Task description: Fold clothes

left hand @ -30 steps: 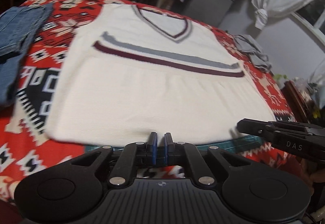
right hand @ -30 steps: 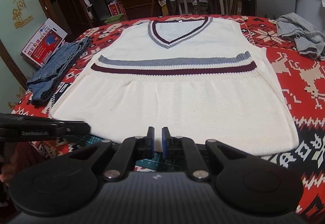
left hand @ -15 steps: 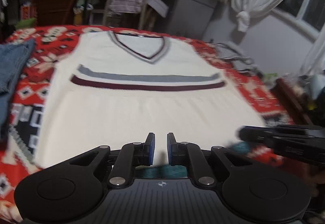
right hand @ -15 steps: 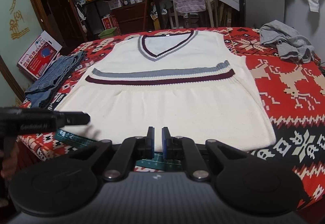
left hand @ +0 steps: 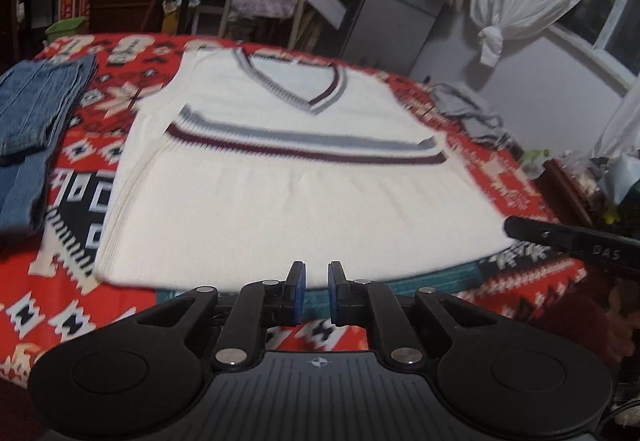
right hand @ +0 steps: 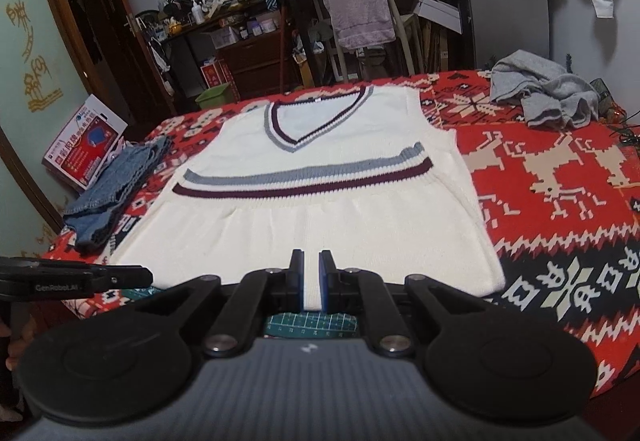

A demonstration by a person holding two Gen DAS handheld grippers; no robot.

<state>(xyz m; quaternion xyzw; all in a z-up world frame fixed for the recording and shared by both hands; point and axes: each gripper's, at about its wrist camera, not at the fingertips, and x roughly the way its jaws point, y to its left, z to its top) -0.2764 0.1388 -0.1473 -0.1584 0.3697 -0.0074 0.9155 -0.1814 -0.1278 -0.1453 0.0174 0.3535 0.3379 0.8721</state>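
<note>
A cream knit vest (left hand: 288, 201) (right hand: 320, 225) with grey and maroon stripes and a V-neck lies flat, neck at the far side, on a red patterned cloth (left hand: 80, 161) (right hand: 560, 169). My left gripper (left hand: 317, 291) hovers at the near hem, its blue pads a small gap apart with nothing between them. My right gripper (right hand: 311, 285) is held at the hem's middle, pads almost together and holding nothing. Each one's finger shows from the side in the other view: the right gripper (left hand: 568, 245) and the left gripper (right hand: 80, 279).
Folded blue jeans (left hand: 32, 113) (right hand: 116, 181) lie left of the vest. A crumpled grey garment (left hand: 468, 109) (right hand: 548, 89) sits at the far right. A green cutting mat (left hand: 440, 277) (right hand: 308, 323) peeks out under the hem. A chair draped with a towel (right hand: 360, 9) stands beyond.
Both grippers have drawn back and risen from the hem, so more of the room shows. The left pads have parted slightly. The vest has not moved.
</note>
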